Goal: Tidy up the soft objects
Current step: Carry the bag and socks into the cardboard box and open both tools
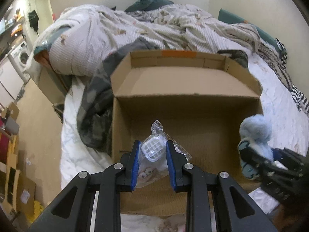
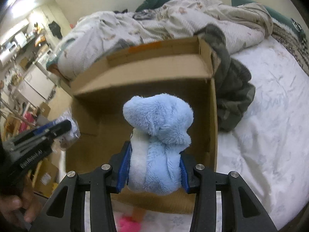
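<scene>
- Both loads hang over the open cardboard box (image 1: pixel 193 116), so dropping them in looks like the step in hand.
- The left gripper (image 1: pixel 152 154) pinches a clear bag (image 1: pixel 154 150) at lower centre.
- The right gripper (image 2: pixel 153 166) squeezes a fluffy blue plush toy (image 2: pixel 160 135).
- Next, I'd guess: lower, then let the fingers part.

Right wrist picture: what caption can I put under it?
Right hand-held gripper holds a fluffy blue plush toy over an open cardboard box on the bed.
</scene>
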